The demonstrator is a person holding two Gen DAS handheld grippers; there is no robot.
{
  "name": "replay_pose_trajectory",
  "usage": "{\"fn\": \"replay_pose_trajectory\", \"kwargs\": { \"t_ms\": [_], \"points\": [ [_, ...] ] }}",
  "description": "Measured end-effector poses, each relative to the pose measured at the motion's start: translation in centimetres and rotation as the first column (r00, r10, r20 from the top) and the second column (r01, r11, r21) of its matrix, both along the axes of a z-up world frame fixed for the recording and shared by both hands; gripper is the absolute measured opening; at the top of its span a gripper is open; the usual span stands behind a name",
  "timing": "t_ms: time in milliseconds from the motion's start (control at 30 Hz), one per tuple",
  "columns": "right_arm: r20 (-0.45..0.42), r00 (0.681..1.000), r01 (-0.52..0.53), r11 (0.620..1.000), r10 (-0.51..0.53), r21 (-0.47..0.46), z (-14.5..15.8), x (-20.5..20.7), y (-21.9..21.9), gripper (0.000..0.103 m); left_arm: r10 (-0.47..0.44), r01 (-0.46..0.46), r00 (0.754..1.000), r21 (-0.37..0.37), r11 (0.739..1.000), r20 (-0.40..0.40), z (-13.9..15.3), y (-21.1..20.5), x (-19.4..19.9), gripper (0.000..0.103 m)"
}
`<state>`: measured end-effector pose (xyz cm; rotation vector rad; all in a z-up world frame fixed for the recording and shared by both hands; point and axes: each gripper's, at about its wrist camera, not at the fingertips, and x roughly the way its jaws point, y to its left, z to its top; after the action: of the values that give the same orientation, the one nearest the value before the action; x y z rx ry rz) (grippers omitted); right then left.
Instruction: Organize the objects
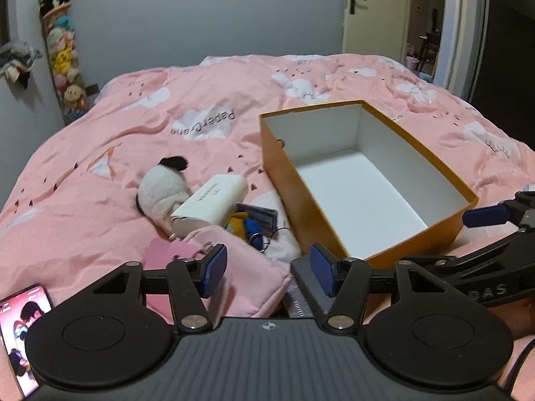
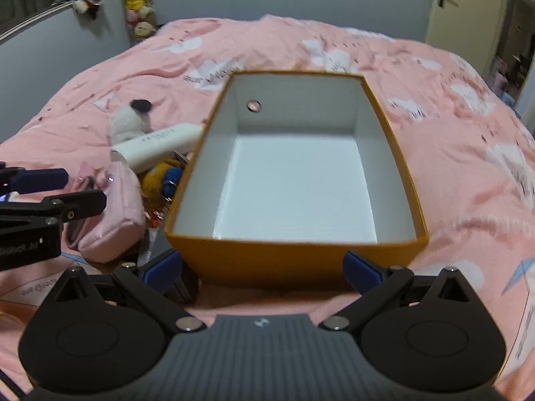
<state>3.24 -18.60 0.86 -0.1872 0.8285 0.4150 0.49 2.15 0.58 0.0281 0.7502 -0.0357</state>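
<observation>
1. Left gripper (image 1: 267, 275) hangs low over the near edge of the bed with its blue pads spread apart and nothing between them; a pink pouch (image 1: 240, 280) lies just beyond and partly below the pads.
2. Right gripper (image 2: 264, 269) is also spread wide and empty, its pads just short of the near orange wall of the open box (image 2: 294, 260), one pad toward each end of that wall.
3. Progress, as I judge it: nothing is packed yet. The box's white floor is bare in both views, and every loose item lies outside it on the pink duvet (image 1: 100, 153).
4. What is left: the whole cluster just to the left of the box. Nearest is the pink pouch; past it lie a yellow-and-blue keychain toy (image 1: 245, 225) and a small dark card-like item (image 1: 259, 215) that I cannot identify.
5. Next out is a white power bank (image 1: 214, 205), its long axis running diagonally, the far end angled toward the box.
6. Farthest of the pile is a white plush with a black ear (image 1: 164, 188), touching the power bank.
7. Orientation of the box: it sits upright, mouth up, long axis pointing away from the right gripper toward the far side of the bed; a round hole shows in its far-left wall.
</observation>
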Motion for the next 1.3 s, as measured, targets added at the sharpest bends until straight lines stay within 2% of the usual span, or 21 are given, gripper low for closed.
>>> {"fn": "replay_pose_trajectory", "kwargs": {
  "t_ms": [100,133,200,267,400,467,633,767,933,1033,1100,1200,1300],
  "points": [
    [0.031,0.997,-0.073,0.997,0.073,0.001,1.0,0.0,0.8,0.099,0.016,-0.016,1.0,-0.047,0.999,-0.008,0.7,1.6,0.2,0.05],
    [0.04,0.994,-0.103,0.995,0.103,0.0,1.3,0.1,1.2,0.091,0.027,-0.028,1.0,-0.067,0.997,-0.016,1.0,2.2,0.3,0.048],
    [0.046,0.986,-0.16,0.987,0.16,-0.002,1.8,0.6,2.3,0.082,0.055,-0.058,0.998,-0.097,0.994,-0.037,1.1,3.4,0.7,0.04],
    [0.038,0.976,-0.216,0.976,0.216,0.011,2.2,1.3,3.5,0.076,0.085,-0.093,0.994,-0.111,0.989,-0.074,1.0,4.6,1.4,0.038],
    [0.01,0.948,-0.318,0.947,0.318,0.035,2.3,2.8,6.6,0.06,0.196,-0.214,0.971,-0.141,0.967,-0.135,0.7,7.3,2.6,0.038],
    [-0.008,0.936,-0.353,0.935,0.353,0.042,2.1,3.6,8.2,0.058,0.243,-0.267,0.958,-0.164,0.95,-0.152,0.5,8.5,3.0,0.038],
    [-0.071,0.893,-0.441,0.896,0.444,0.052,0.8,5.1,11.9,0.039,0.316,-0.368,0.922,-0.253,0.895,-0.224,-0.6,9.9,4.4,0.044],
    [-0.124,0.868,-0.478,0.877,0.48,0.044,-0.6,6.2,13.8,0.039,0.355,-0.419,0.899,-0.261,0.87,-0.258,-1.6,9.8,5.7,0.055],
    [-0.169,0.846,-0.507,0.861,0.505,0.035,-2.1,7.3,14.8,0.04,0.424,-0.478,0.862,-0.167,0.863,-0.279,-2.8,9.0,6.9,0.06],
    [-0.209,0.836,-0.508,0.86,0.508,0.058,-2.9,8.2,15.1,0.048,0.421,-0.481,0.856,-0.162,0.862,-0.301,-3.4,8.7,7.4,0.063],
    [-0.239,0.825,-0.509,0.857,0.512,0.078,-3.6,8.7,15.3,0.049,0.422,-0.477,0.854,-0.132,0.869,-0.304,-3.8,8.4,7.7,0.069],
    [-0.279,0.81,-0.505,0.855,0.516,0.116,-4.4,9.1,15.7,0.047,0.418,-0.469,0.853,-0.108,0.876,-0.311,-4.3,8.3,7.8,0.071],
    [-0.292,0.81,-0.492,0.86,0.509,0.135,-4.4,9.1,15.7,0.042,0.405,-0.453,0.861,-0.101,0.886,-0.308,-4.2,8.4,7.6,0.071]
  ]
}}
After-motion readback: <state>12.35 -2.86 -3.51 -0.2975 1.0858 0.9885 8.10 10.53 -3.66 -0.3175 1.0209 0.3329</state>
